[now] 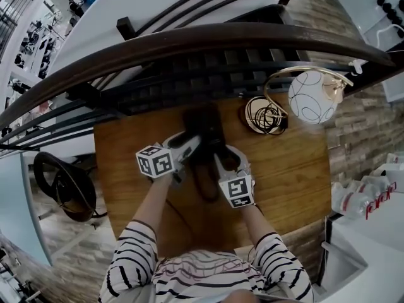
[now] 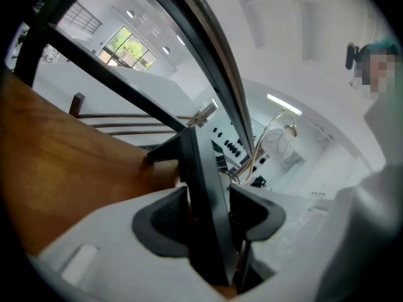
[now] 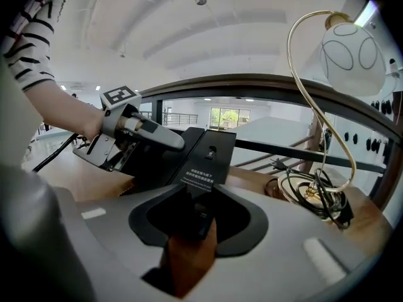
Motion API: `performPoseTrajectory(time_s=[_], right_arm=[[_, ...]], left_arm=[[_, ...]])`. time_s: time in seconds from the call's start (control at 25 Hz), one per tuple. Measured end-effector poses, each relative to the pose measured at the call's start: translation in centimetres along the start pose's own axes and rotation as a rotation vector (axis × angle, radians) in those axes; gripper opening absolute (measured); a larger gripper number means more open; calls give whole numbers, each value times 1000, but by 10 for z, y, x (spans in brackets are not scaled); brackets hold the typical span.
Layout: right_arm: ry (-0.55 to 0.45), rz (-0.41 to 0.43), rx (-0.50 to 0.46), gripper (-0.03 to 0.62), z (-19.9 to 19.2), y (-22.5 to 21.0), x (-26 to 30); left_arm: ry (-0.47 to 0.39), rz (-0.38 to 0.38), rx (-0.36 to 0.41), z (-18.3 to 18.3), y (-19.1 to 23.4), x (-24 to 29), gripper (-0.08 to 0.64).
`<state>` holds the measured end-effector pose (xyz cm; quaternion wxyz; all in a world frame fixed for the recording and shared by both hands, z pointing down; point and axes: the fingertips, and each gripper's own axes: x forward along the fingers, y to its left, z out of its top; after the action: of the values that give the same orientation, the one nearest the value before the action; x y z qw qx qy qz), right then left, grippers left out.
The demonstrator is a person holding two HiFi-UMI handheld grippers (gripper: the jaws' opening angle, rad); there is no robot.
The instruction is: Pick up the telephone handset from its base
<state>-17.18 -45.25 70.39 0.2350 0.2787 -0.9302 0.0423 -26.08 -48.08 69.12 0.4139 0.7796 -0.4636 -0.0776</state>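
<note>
Two-handed reach, at the closing-in stage; nothing lifted yet, by the look of it. Black telephone (image 1: 205,144) mid-way across the wooden table (image 1: 290,169), long axis running 12 to 6 o'clock in the head view. Too blurred there to part handset from base. Flanked by the left gripper (image 1: 189,145) at its 8 o'clock and the right gripper (image 1: 222,160) at its 5 o'clock.

Left gripper view: jaws apart, straddling a thin black slab (image 2: 203,187) standing on edge and filling nearly the whole gap. Probably the handset or the telephone's rim, hard to say which. Pads just beside its faces, no clear squeeze.

Right gripper view: jaws likewise apart, a black corner with a white-lettered label (image 3: 200,172) reaching in between them. Bare wood below, neither pad touching.

Off at 2 o'clock from the telephone, apart from the work: lamp (image 1: 311,96) with white globe, coiled cable (image 1: 265,115) at its foot.

Next, most likely: confirm the handset as the piece between the jaws, close firmly, lift straight up, mind any cord.
</note>
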Motion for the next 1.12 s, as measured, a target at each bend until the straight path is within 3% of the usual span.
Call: performPoseTrajectory(time_s=[0.12, 0.76, 1.12], right_arm=[[-4, -1, -8, 124, 0, 0, 1], [32, -13, -24, 124, -3, -1, 0], [36, -11, -4, 121, -4, -2, 0]], left_arm=[[7, -1, -11, -1, 1, 2, 148], [44, 72, -90, -2, -4, -3, 97], [45, 45, -24, 2, -25, -8, 77]])
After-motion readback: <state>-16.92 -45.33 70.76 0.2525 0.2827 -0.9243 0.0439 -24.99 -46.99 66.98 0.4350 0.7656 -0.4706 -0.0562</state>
